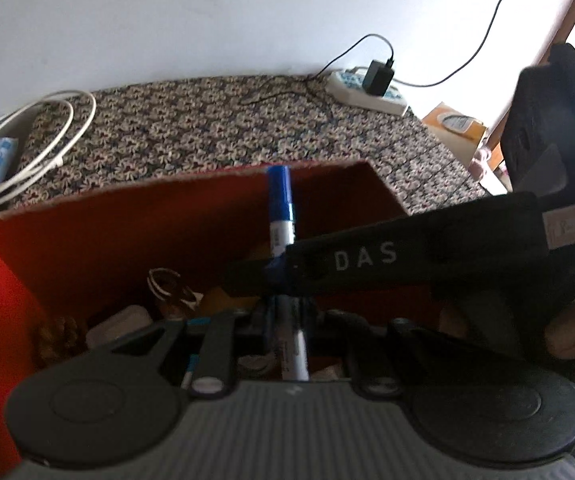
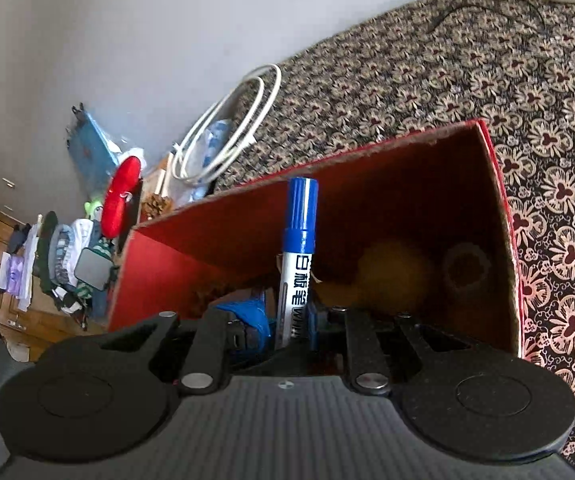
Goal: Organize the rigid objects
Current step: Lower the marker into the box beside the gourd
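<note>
At the left edge of the patterned floral table cover [image 1: 223, 120] we see a coiled white cable [image 1: 27, 152] lying on a blue-and-white packet, just beyond the rim of the red cardboard box [image 1: 87, 240]. Inside the box, low against its left wall, sit a brown pine cone [image 1: 57, 336] and a small white case [image 1: 121, 322]. Our left gripper [image 1: 287, 320] hangs over the box opening, its jaws drawn narrow around the lower barrel of a grey-and-white marker, though we cannot tell how firmly. Just right of centre, the blue-capped white whiteboard marker [image 2: 299, 248] stands upright in the box, its cap level with the far rim, and our right gripper [image 2: 293, 320] has its jaws closed on the marker's lower barrel. Further right, a yellow rounded object [image 2: 391, 276] and a brown tape roll [image 2: 467, 272] rest in the box's right corner.
</note>
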A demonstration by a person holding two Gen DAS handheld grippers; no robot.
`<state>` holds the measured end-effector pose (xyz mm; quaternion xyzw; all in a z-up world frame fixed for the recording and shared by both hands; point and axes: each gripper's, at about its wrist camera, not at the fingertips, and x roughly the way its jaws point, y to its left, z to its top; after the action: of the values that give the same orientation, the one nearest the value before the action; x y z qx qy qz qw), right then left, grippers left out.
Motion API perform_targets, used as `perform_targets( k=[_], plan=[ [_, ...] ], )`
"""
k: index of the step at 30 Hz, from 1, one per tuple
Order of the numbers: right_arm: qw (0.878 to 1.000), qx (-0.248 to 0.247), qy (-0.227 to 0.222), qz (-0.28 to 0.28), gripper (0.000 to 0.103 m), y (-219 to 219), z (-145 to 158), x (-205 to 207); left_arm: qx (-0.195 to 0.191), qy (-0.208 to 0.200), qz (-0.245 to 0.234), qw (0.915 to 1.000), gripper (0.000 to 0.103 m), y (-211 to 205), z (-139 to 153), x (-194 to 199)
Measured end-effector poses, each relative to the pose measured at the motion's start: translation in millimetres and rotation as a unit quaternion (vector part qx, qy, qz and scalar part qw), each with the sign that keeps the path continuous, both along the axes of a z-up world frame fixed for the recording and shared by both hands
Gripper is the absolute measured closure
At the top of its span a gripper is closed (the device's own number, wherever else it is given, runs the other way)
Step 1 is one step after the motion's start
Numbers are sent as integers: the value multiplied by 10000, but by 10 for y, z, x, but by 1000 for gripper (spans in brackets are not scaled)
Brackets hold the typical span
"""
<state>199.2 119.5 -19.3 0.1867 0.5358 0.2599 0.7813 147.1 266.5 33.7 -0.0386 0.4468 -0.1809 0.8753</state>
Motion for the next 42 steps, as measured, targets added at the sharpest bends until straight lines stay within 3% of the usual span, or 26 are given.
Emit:
perform_targets(
  k=[7, 14, 20, 28, 42],
  plan=[
    [9988, -354, -176, 285, 101, 115, -35, -37, 127, 355, 229, 9990, 94, 12, -190, 124],
    [9939, -840, -588, 408, 101, 191, 11, -83, 554, 246, 385, 9974, 94, -67, -203, 106],
    [9950, -848, -467, 254, 101, 140, -23, -32, 611, 343, 590, 9958, 93, -32, -221, 145],
    [9945, -895, -527, 157, 101, 133, -16, -48, 754, 295, 707, 9942, 75, -51, -227, 150],
    [9921, -909, -837, -209, 100, 73, 42, -104, 897, 215, 854, 9921, 65, -61, -223, 138]
  ],
)
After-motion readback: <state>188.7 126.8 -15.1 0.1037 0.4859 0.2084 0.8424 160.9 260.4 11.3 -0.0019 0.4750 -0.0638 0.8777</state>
